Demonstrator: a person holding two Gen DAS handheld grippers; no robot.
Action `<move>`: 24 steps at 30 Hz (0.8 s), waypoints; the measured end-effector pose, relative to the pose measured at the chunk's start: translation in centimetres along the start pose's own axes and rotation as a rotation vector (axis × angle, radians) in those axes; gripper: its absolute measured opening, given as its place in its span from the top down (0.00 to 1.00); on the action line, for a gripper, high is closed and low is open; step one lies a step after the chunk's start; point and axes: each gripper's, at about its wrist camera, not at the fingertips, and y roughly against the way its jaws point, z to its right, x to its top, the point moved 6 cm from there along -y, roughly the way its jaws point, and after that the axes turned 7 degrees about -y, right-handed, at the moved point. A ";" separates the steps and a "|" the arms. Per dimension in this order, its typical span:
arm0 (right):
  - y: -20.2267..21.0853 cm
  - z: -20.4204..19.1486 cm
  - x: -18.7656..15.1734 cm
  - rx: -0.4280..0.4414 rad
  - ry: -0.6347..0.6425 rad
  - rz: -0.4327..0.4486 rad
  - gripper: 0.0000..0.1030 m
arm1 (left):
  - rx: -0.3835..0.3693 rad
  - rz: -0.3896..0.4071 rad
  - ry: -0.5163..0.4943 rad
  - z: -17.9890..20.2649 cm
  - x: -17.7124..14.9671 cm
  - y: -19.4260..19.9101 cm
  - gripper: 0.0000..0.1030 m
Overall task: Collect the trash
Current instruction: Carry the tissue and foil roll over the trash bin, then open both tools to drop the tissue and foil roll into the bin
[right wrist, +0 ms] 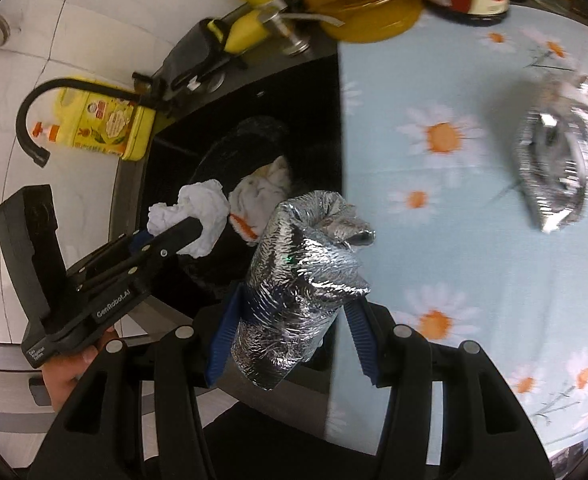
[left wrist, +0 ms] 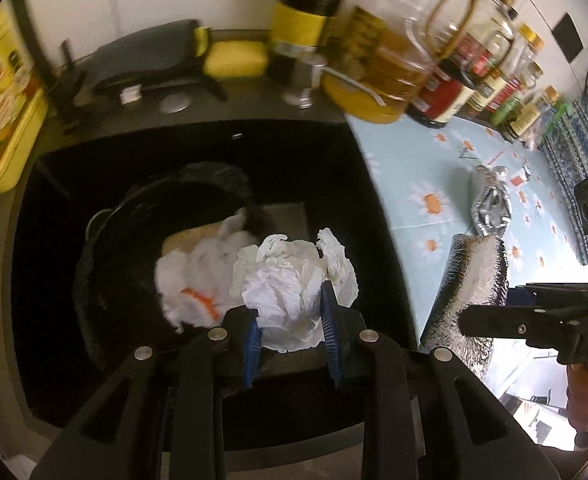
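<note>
Hovering at lower centre over the black-lined bin (left wrist: 106,240) in the dark sink (left wrist: 198,140), the left gripper (left wrist: 292,334) is pinching crumpled white paper (left wrist: 290,280), apparently for dropping; rightward, the right gripper (right wrist: 290,334) is clamping a silver foil wad (right wrist: 298,292), while another crumpled foil piece (right wrist: 554,168) is lying on the daisy-print tablecloth (right wrist: 434,240).

1. In the right wrist view, at lower left, you can read "GenRobot.AI" in white on the body of the left gripper (right wrist: 198,226).
2. In the left wrist view, at the right edge, "DAS" shows on the right gripper (left wrist: 484,312); the rest is cut off.
3. The bottle labels are too blurred to read.
</note>
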 end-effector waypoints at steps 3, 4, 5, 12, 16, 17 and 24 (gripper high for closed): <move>-1.7 -1.1 -0.1 -0.004 0.009 -0.011 0.49 | 0.003 0.001 0.025 -2.2 -0.9 0.3 0.76; -2.5 -1.6 0.0 -0.007 0.012 -0.016 0.49 | 0.004 0.000 0.035 -3.0 -1.3 0.4 0.76; -2.9 -1.9 0.0 -0.007 0.012 -0.020 0.49 | 0.004 -0.001 0.044 -3.7 -1.5 0.5 0.76; -6.2 -4.5 0.3 -0.012 0.021 -0.049 0.49 | 0.009 -0.016 0.096 -7.9 -2.9 0.7 0.76; -7.9 -6.4 1.1 -0.022 0.039 -0.068 0.49 | 0.004 -0.019 0.133 -10.1 -3.4 0.6 0.76; -8.3 -6.8 1.4 -0.027 0.046 -0.073 0.49 | 0.002 -0.019 0.140 -10.4 -3.4 0.5 0.75; -10.1 -9.5 3.3 -0.050 0.090 -0.100 0.49 | -0.014 -0.023 0.197 -12.7 -3.2 -0.3 0.75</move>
